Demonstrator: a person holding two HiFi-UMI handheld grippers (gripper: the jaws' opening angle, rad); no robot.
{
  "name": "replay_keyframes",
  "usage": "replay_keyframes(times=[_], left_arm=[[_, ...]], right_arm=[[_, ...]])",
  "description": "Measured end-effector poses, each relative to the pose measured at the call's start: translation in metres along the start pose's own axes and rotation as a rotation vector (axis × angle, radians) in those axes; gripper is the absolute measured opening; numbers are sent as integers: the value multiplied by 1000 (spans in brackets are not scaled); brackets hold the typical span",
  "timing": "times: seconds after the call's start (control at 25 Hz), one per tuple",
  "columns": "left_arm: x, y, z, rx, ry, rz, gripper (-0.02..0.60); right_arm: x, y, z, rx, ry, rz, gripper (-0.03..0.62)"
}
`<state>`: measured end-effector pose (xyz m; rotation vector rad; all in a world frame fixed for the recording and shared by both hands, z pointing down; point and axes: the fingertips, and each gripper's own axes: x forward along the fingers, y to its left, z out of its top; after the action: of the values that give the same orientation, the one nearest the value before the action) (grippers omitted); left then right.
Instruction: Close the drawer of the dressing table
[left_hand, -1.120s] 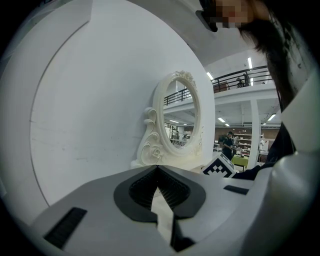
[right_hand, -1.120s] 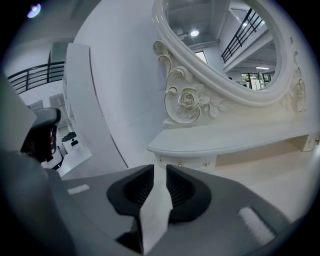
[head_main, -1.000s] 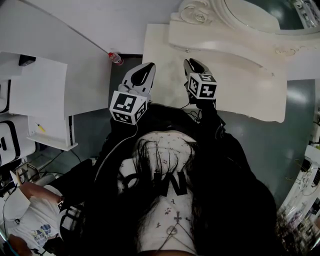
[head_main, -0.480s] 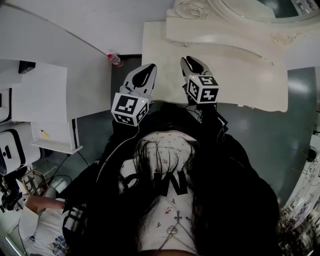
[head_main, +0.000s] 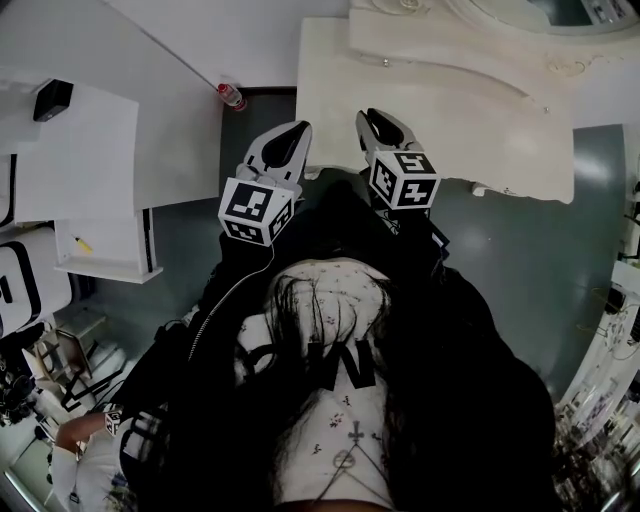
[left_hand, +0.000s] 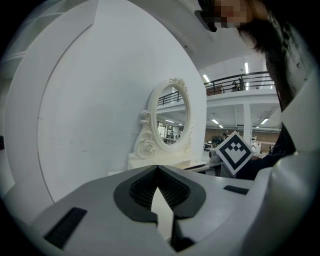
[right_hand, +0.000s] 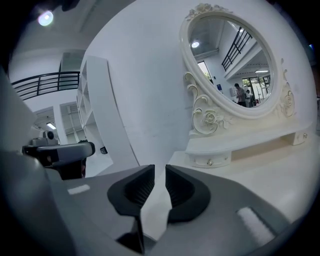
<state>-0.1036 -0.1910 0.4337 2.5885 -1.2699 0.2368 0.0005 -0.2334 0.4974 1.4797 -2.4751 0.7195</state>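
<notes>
Hovering at the near edge of the cream, carved wooden dressing table (head_main: 450, 140), both tongs point forward toward its oval scroll-framed mirror (right_hand: 230, 60). The left tongs (head_main: 298, 128) have their ribbed black tips pressed together with nothing between them. The right tongs (head_main: 366, 116) stand a narrow slit apart and are also empty. The bench top lies straight ahead of the person, its long front edge running left to right across the head view. The right tongs sit over that edge near the bench's left end, while the left tongs hang just off the left corner above the grey floor (head_main: 190, 240), so the right hand is the nearer one. No pulled-out drawer shows in any view. The main drawer front, if there is one under the top, is hidden below the edge and behind the person's dark clothing, so I cannot tell whether it is open or pushed home. The only drawer in sight is the small knobbed drawer (right_hand: 209, 161) in the raised shelf under the mirror, and it looks flush with its shelf. A push to close would likely go away from the body, square to the front edge.
</notes>
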Motion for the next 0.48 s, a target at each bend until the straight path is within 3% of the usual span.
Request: replay_keyframes(times=[0.48], left_arm=[[-72,-30,-38,-10,36,-103,0]], right_arm=[[-68,68,-40,28,-21,-57,71]])
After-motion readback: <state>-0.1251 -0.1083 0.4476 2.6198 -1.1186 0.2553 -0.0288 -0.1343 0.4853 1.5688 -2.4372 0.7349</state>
